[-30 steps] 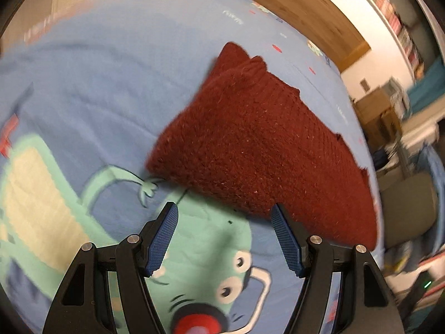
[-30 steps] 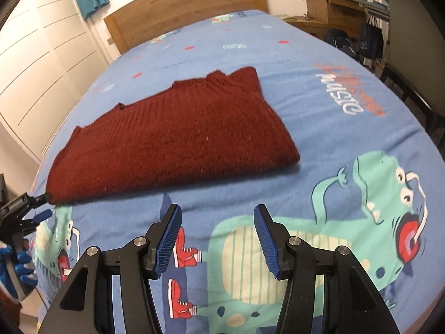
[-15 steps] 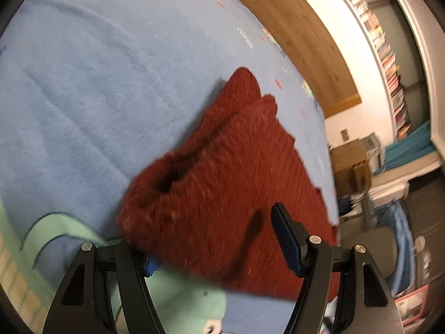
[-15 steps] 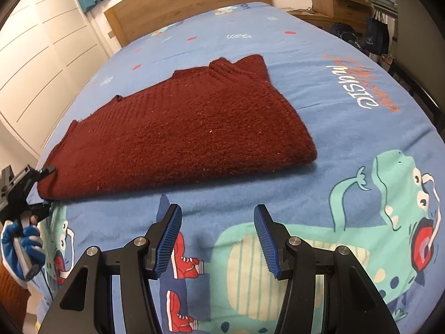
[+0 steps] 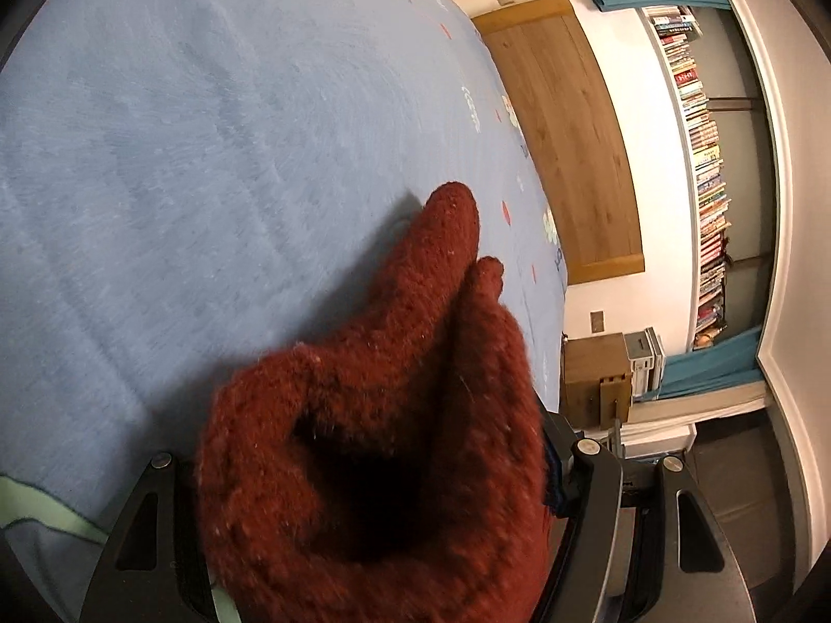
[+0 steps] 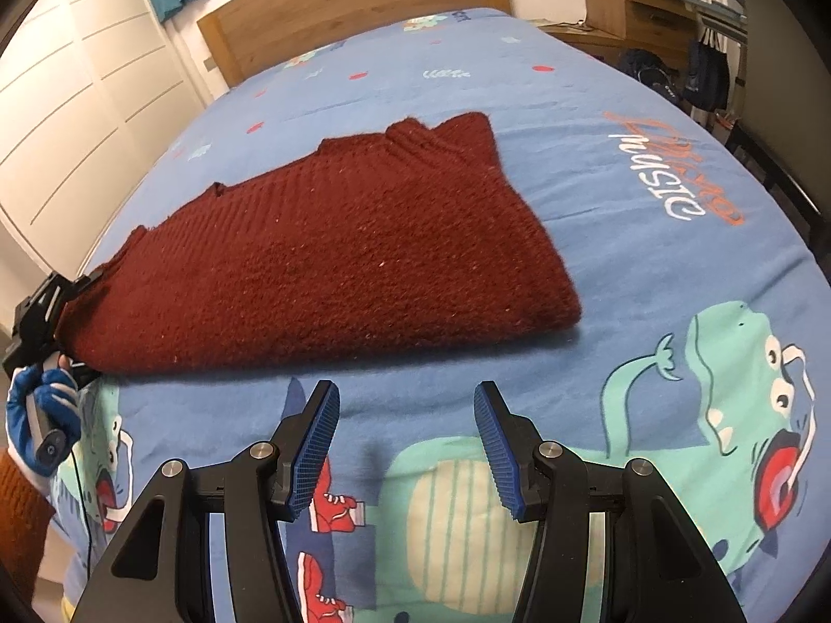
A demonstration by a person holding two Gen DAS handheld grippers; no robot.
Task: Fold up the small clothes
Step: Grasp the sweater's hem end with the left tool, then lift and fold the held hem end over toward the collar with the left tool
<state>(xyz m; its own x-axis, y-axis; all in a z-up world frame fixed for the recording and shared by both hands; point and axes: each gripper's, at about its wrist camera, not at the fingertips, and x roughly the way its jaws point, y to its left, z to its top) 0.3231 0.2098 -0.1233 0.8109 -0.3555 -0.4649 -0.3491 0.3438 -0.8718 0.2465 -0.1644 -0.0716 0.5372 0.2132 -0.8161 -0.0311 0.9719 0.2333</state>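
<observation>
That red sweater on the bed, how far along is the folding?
Done: the red sweater already lies folded flat on the blue bedspread. In hand: the left gripper has one end between its fingers. Left: the right gripper hangs open and empty; the next fold is not yet made.

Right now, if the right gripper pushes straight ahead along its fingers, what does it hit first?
Probably the blue bedspread just short of the red sweater. The right gripper is open and empty; the sweater's near edge lies slightly beyond. Depth is uncertain.
</observation>
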